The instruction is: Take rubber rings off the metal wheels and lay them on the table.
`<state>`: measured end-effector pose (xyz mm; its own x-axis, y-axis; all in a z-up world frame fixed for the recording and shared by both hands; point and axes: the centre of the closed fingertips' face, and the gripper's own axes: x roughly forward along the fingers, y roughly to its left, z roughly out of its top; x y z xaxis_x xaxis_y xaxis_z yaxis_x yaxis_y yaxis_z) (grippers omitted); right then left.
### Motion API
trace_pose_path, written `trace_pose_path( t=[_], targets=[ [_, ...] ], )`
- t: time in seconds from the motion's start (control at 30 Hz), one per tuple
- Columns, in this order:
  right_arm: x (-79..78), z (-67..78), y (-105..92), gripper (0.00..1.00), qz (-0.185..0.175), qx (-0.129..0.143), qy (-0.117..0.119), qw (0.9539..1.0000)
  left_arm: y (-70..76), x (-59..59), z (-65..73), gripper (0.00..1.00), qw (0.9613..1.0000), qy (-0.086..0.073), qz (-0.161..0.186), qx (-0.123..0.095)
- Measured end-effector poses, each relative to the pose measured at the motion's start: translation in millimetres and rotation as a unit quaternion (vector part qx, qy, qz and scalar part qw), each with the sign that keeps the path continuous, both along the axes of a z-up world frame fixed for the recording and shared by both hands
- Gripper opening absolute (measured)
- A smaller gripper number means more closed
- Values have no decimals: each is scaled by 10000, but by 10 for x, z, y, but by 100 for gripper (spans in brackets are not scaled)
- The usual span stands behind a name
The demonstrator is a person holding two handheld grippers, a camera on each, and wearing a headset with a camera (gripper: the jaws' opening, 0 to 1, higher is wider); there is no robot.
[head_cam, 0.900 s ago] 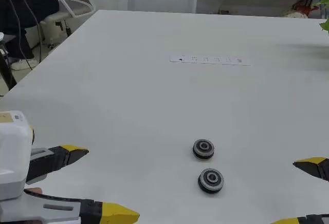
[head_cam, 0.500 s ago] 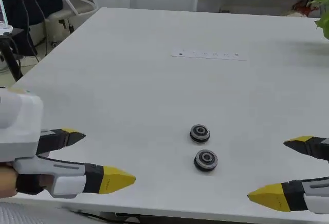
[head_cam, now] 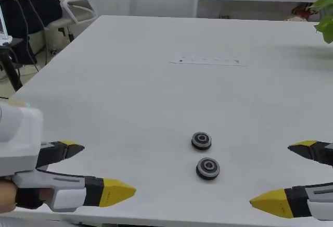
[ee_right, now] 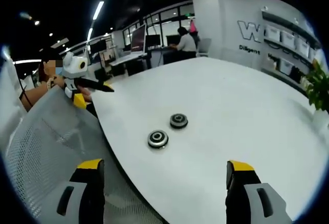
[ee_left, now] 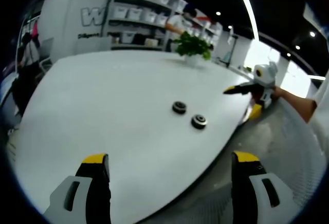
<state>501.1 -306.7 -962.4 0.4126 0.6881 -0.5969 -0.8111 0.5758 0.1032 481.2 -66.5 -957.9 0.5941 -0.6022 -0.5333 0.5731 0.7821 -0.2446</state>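
While neither tool has touched the work yet, the left gripper hangs over the near left edge of the pale grey counter, its black, yellow-tipped fingers spread wide and holding nothing. Toward the middle, near the front edge, sit the two small round metal wheels with dark rubber rings around their rims: the farther wheel and the nearer wheel lie flat, close together but apart, and both rings appear to be in place. On the right, the right gripper is at the front edge with its fingers just as wide and empty, well apart from the wheels. The task looks to be at its opening step, the approach, with no ring laid on the counter. The next move probably calls for one gripper to close in and pin a wheel by its metal body while the other narrows onto the rubber edge to peel it off. The wheels are small and round, so one could roll or slide away if it is nudged off-centre.
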Motion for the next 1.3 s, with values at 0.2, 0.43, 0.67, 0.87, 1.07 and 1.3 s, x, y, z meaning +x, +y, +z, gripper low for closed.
trace_pose_path(
  t=[0.2,0.43,0.67,0.87,1.07,1.3],
  targets=[
    [-20,-11,9,99,35,19,44,10000,12,-2,0,100,10000,13,67,-10],
    [-25,-6,10,99,49,10,22,10000,19,-7,-14,100,10000,38,65,33],
    [-18,3,8,99,29,35,6,10000,32,-10,-21,100,9999,54,98,52],
    [-30,-9,5,99,58,-8,6,10000,52,-12,-21,100,9998,66,171,60],
    [-23,6,-7,99,26,18,-25,10000,59,-13,-19,100,9998,64,189,80],
    [-23,9,-9,99,23,25,-34,10000,64,-11,-16,100,9997,61,221,97]
  ],
)
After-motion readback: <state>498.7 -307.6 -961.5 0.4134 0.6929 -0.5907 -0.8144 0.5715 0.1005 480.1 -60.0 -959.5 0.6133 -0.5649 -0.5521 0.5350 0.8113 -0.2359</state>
